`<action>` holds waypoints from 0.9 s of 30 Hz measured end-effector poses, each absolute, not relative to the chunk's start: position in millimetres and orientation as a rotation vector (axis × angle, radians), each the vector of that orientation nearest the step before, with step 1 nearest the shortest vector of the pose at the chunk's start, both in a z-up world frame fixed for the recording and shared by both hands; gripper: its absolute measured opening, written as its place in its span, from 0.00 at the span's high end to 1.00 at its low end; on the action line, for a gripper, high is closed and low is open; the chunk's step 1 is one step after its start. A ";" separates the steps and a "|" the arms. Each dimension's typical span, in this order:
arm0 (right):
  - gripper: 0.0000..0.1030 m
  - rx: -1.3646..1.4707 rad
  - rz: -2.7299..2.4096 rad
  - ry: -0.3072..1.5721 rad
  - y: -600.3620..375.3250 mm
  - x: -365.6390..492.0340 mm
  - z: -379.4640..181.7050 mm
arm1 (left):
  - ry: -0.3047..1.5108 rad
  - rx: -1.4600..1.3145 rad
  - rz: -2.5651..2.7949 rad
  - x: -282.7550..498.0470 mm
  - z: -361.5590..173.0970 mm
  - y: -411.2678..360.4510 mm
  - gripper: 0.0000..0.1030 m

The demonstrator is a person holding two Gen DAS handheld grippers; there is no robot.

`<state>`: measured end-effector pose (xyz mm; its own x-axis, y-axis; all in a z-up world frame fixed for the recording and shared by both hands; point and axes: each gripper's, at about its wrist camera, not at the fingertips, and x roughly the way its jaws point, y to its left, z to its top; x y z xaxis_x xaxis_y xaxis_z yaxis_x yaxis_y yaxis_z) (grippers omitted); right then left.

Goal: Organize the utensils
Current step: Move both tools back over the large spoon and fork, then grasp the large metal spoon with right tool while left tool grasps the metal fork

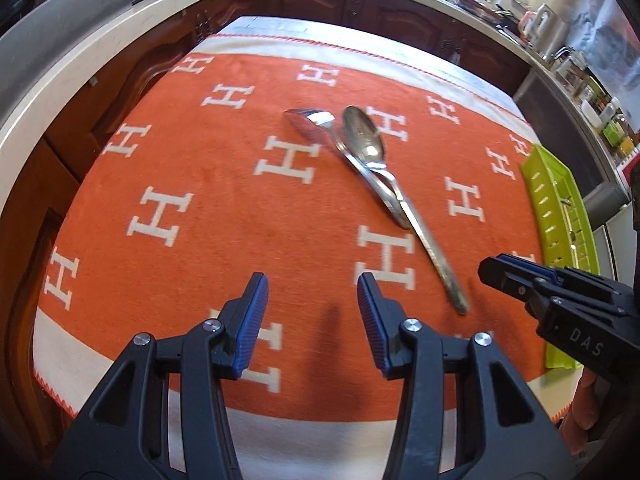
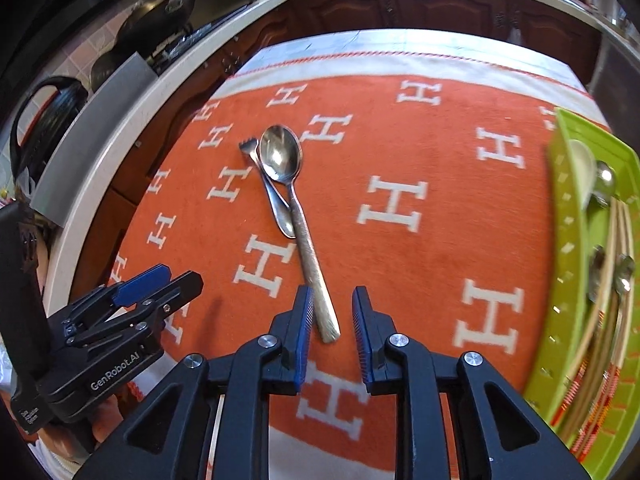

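A large steel spoon (image 1: 364,136) (image 2: 280,156) lies on the orange cloth, its bowl at the far end and its handle running toward me. A small short-tined fork (image 1: 308,122) (image 2: 284,220) lies crossed under its neck. My left gripper (image 1: 313,284) hovers open over bare cloth, left of the spoon's handle end, and holds nothing. My right gripper (image 2: 333,294) is open too. In the right wrist view the tip of the spoon handle sits between its blue pads (image 2: 304,312) without being pressed. Each gripper shows in the other's view: right gripper (image 1: 490,266), left gripper (image 2: 180,274).
A lime green slotted tray (image 1: 552,216) (image 2: 568,216) stands at the cloth's right edge. It holds spoons (image 2: 604,184) and chopsticks (image 2: 616,280). The orange cloth (image 1: 200,168) with white H letters covers the table. Kitchen counters and dark wooden cabinets ring it.
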<state>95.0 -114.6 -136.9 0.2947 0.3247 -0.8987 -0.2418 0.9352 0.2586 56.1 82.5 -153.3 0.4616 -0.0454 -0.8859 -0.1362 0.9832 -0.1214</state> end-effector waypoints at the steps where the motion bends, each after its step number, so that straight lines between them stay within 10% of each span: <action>1: 0.80 0.073 0.380 1.221 -111.7 98.8 -140.2 | 1.096 -0.188 0.059 56.9 -155.5 85.0 0.58; 27: 0.88 -0.202 0.449 1.207 -43.2 160.2 -176.9 | 1.090 -0.336 0.031 122.8 -174.6 124.0 0.58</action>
<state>160.2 -43.2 -176.9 0.2821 0.2263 -0.9323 -0.4379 0.8950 0.0847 122.8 124.0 -174.6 0.4671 -0.1393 -0.8731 -0.1893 0.9489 -0.2527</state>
